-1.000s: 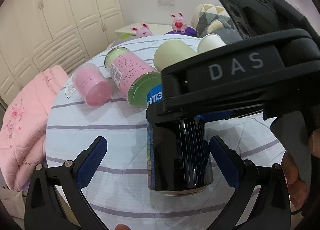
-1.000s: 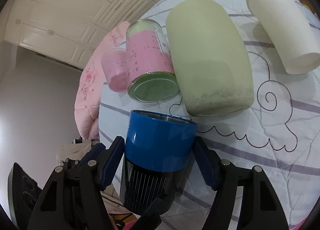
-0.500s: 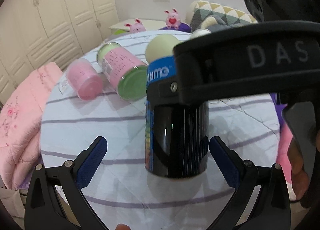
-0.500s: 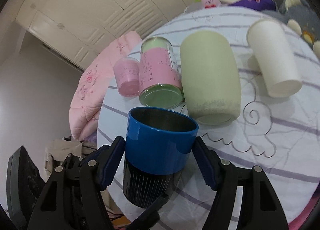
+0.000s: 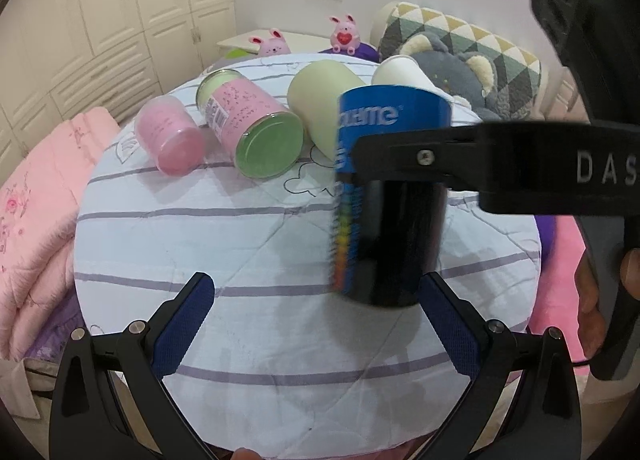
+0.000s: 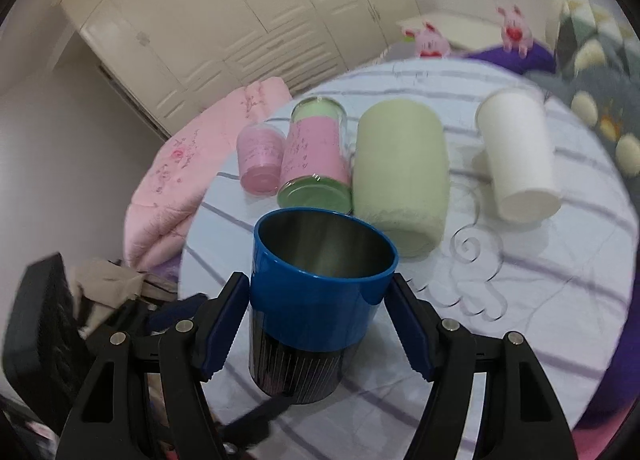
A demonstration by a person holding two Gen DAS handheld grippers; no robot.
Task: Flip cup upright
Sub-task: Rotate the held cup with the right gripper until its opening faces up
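A blue-and-black metal cup (image 6: 316,300) stands upright, mouth up, held between the pads of my right gripper (image 6: 320,308), which is shut on its blue upper band. In the left wrist view the same cup (image 5: 388,196) hangs a little above the round table's striped cloth (image 5: 256,244), with the right gripper's black finger across it. My left gripper (image 5: 316,324) is open and empty, just in front of and below the cup.
Several cups lie on their sides at the table's far side: a pink cup (image 5: 170,136), a pink-labelled jar with a green lid (image 5: 252,128), a pale green cup (image 6: 400,172) and a white paper cup (image 6: 520,156). A pink quilt (image 5: 36,212) lies left of the table.
The right gripper has turned the cup from tilted to upright and lifted it slightly off the cloth. The left gripper has stayed open and drawn back a little.
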